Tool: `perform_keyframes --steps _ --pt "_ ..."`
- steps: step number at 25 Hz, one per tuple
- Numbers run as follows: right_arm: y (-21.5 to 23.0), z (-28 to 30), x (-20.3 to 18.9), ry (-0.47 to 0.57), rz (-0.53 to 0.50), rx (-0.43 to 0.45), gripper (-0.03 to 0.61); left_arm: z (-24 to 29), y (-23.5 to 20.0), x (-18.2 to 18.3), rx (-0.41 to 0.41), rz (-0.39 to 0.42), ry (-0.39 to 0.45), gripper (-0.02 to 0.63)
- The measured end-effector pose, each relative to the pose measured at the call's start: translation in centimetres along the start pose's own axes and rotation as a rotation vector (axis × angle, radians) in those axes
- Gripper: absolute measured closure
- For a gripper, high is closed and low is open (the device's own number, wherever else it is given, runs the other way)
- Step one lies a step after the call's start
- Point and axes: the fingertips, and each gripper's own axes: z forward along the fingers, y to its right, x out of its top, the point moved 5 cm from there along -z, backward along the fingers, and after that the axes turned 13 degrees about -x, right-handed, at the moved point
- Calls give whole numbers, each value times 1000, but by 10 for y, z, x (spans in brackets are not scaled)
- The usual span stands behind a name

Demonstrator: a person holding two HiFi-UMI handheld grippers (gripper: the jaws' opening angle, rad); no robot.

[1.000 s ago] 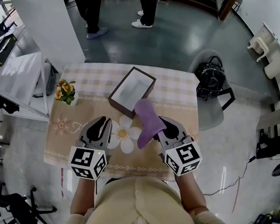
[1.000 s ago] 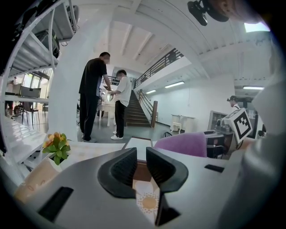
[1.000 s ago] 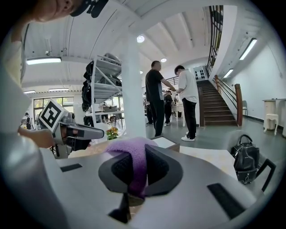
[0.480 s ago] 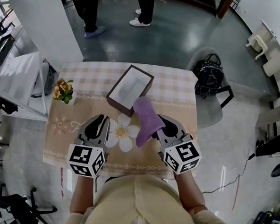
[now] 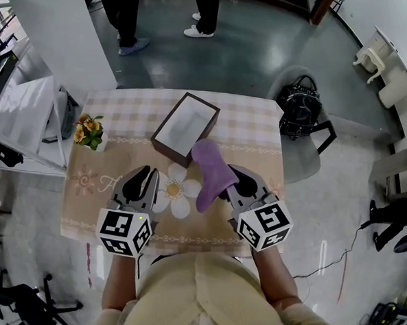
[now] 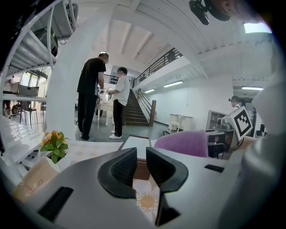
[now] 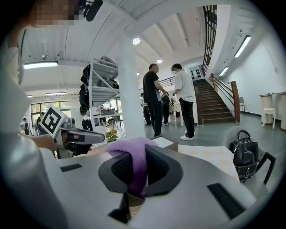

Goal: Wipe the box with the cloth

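Observation:
A brown box (image 5: pixel 185 128) with a pale inside lies at the far middle of the table (image 5: pixel 257 131). A purple cloth (image 5: pixel 212 171) hangs just in front of the box's near right corner, and my right gripper (image 5: pixel 231 185) is shut on it. In the right gripper view the cloth (image 7: pixel 132 152) is pinched between the pads of that gripper (image 7: pixel 134 172), with the box (image 7: pixel 164 143) beyond. My left gripper (image 5: pixel 145 180) hovers at the near left, short of the box. Its jaws (image 6: pixel 140 163) stand a narrow gap apart with nothing between them; the box (image 6: pixel 136 144) and cloth (image 6: pixel 183 143) lie ahead.
A small pot of orange flowers (image 5: pixel 88 132) stands at the table's left edge. A black bag (image 5: pixel 298 102) rests on a chair off the far right corner. Two people (image 5: pixel 199 10) stand on the floor beyond the table. White shelving (image 5: pixel 24 113) is at the left.
The head view has drifted slightly. Both grippers and the cloth keep their places.

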Motion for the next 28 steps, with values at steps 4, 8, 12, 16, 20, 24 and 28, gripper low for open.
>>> perform_keyframes --steps 4,8,12,16,20,24,28 --pt "2 -2 0 0 13 -2 534 -1 1 2 2 2 12 543" --pt "1 -2 0 0 22 0 534 -1 2 1 -4 1 9 543" --pt "1 -2 0 -4 22 1 534 0 2 0 -9 -2 7 543" --pt "1 -3 -1 -6 25 0 534 1 2 -2 -11 -9 5 543" --pt "3 -4 -3 -16 26 -3 534 4 0 -7 -9 -24 -3 543" --pt "10 -6 -6 -30 28 -10 534 13 4 -10 -23 -38 -13 543" --pt "19 -7 -10 -46 44 -22 534 25 11 -13 -42 -43 -32 543"
